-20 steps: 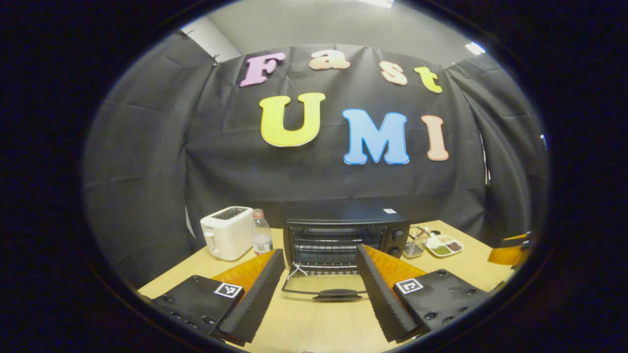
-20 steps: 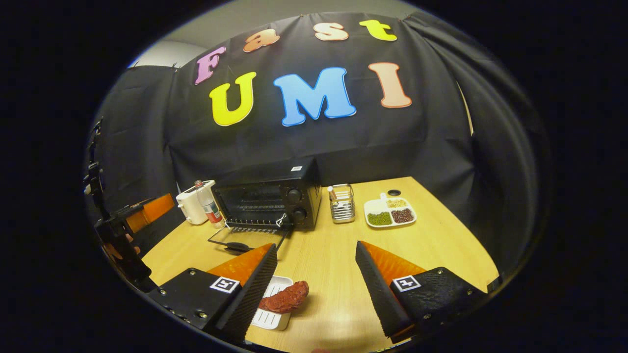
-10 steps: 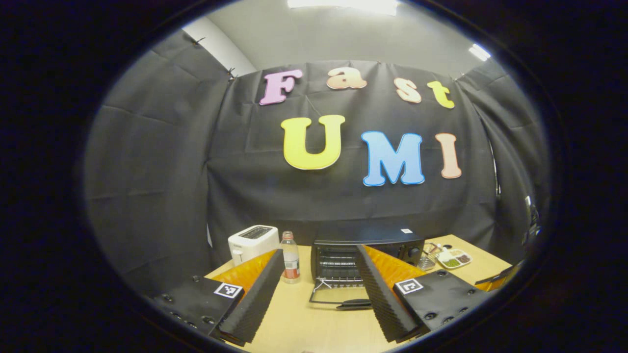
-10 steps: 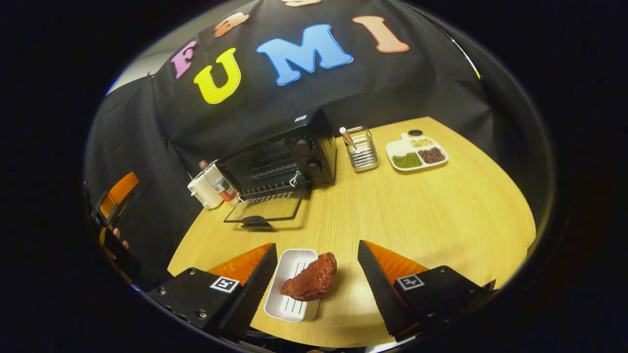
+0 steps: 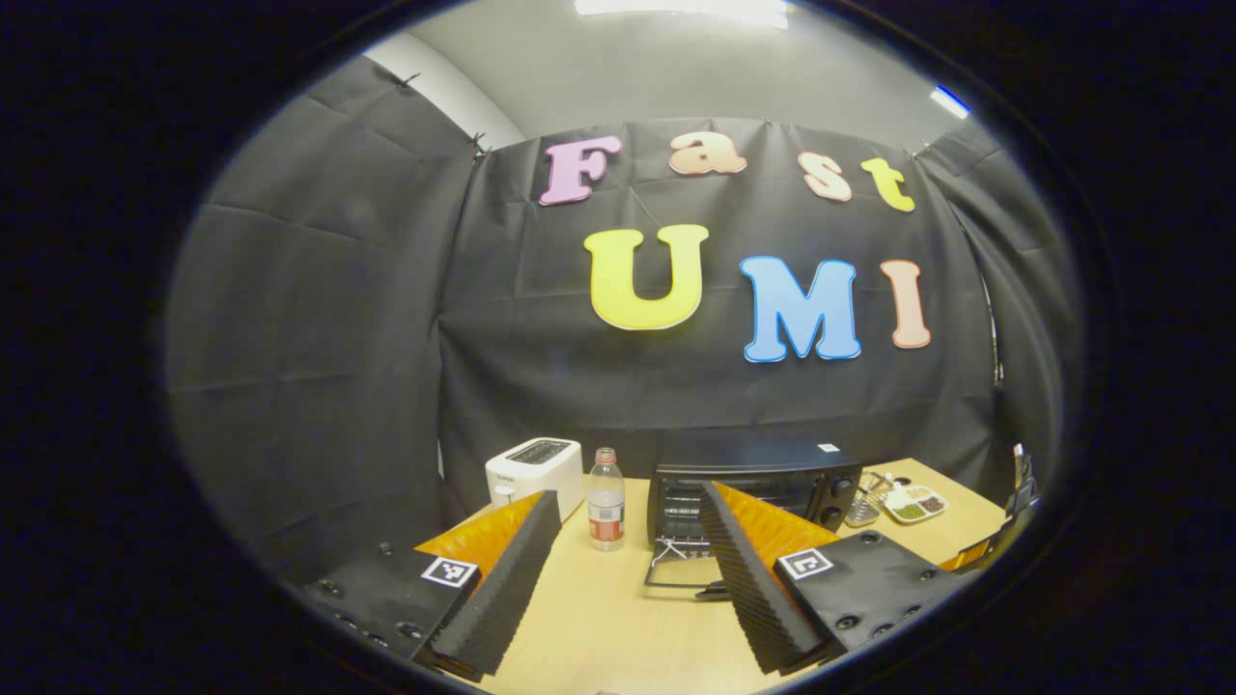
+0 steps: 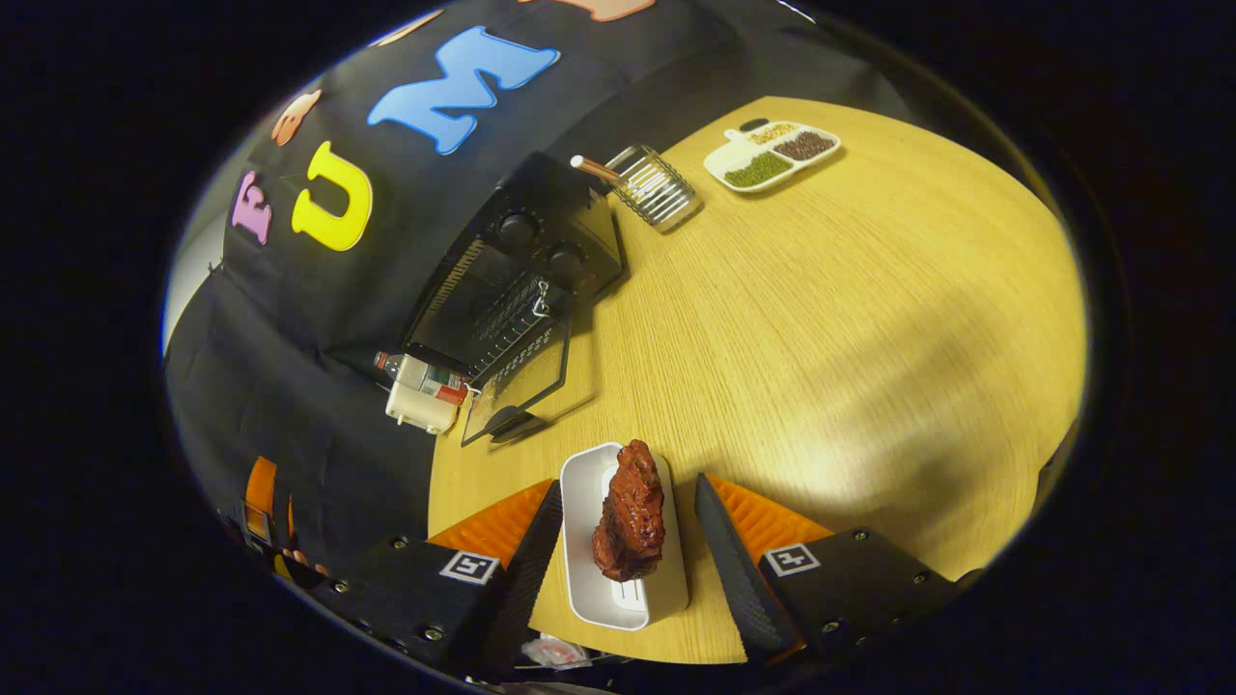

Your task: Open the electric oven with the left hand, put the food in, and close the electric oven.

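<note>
Now my oven [image 6: 512, 280] sits at the back of the table [image 6: 821, 319] against the booth wall, black, two knobs on its right side, its glass door [image 6: 517, 386] dropped flat onto the tabletop toward me. From the left gripper view the oven [image 5: 763, 478] is partly hidden behind my left gripper's right finger, so I see only part of the rack and the door's near edge [image 5: 681, 585]; what lies deeper inside is too dark to make out. The food [image 6: 630, 512], a reddish-brown glazed chunk, lies on a white tray [image 6: 584, 492] near the table's front edge, well apart from the oven. My right gripper [image 6: 618, 569] stands spread, a finger on either side of the tray; I cannot tell whether either finger touches it. My left gripper [image 5: 628, 579] is also spread, grasping nothing, with bare tabletop between its fingers. A bottle [image 5: 605, 499] and a white toaster [image 5: 534, 470] stand left of the oven, the bottle just beside it. A wire holder [image 6: 657, 188] stands right of the oven, and a divided dish [image 6: 770, 156] farther right. Between tray and door the wood is open; the table's right half is open too.
</note>
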`<move>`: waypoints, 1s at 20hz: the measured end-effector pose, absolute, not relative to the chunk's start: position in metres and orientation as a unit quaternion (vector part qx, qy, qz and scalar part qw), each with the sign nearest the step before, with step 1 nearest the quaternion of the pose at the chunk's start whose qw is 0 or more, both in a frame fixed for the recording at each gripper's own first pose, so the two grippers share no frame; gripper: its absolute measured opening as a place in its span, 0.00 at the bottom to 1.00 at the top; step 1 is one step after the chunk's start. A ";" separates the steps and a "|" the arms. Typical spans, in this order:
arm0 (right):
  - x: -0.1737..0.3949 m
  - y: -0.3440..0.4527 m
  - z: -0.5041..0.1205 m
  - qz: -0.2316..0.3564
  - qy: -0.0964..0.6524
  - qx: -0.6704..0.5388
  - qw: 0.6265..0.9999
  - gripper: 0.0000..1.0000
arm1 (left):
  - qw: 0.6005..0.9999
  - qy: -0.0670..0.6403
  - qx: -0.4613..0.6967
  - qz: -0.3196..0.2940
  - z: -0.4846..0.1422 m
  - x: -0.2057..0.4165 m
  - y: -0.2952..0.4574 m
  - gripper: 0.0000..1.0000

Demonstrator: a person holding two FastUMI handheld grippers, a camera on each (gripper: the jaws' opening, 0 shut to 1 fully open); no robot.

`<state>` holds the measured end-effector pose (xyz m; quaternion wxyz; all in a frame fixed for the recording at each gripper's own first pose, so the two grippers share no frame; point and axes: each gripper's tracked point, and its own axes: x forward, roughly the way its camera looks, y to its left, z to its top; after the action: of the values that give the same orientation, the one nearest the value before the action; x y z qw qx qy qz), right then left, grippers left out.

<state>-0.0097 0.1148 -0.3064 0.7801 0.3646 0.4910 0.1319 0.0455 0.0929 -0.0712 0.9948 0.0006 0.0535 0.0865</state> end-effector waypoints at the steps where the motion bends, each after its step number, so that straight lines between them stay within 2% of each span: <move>1: -0.011 0.116 -0.308 0.133 0.496 0.371 0.774 0.85 | 0.995 0.054 0.000 0.086 -0.071 0.044 0.094 1.00; 2: -0.012 0.117 -0.308 0.129 0.494 0.376 0.773 0.85 | 0.995 0.055 0.001 0.086 -0.071 0.044 0.094 1.00; 3: -0.008 0.112 -0.313 0.115 0.491 0.372 0.779 0.67 | 0.995 0.056 0.004 0.087 -0.073 0.044 0.096 1.00; 5: -0.007 0.116 -0.305 0.123 0.489 0.391 0.770 0.34 | 0.995 0.057 0.005 0.087 -0.074 0.047 0.095 1.00; 7: -0.007 0.115 -0.305 0.130 0.489 0.391 0.769 0.34 | 0.995 0.059 0.004 0.086 -0.076 0.047 0.094 1.00; 8: -0.003 0.120 -0.309 0.116 0.485 0.404 0.767 0.23 | 0.994 0.059 0.004 0.087 -0.076 0.047 0.095 0.97; 9: 0.000 0.118 -0.305 0.122 0.489 0.413 0.758 0.12 | 0.994 0.058 0.003 0.088 -0.078 0.048 0.096 1.00; 12: -0.005 0.120 -0.298 0.137 0.485 0.403 0.764 0.12 | 0.994 0.060 -0.003 0.088 -0.078 0.050 0.095 1.00; 13: -0.004 0.118 -0.295 0.139 0.481 0.394 0.770 0.12 | 0.994 0.059 -0.003 0.089 -0.080 0.050 0.097 0.97; 20: 0.020 0.121 -0.250 0.159 0.437 0.404 0.788 0.12 | 0.995 0.061 -0.009 0.076 -0.085 0.062 0.092 1.00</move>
<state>0.0196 0.1214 -0.2499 0.7880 0.4041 0.4366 0.1587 0.0622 0.0924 -0.0847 0.9952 -0.0091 0.0614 0.0759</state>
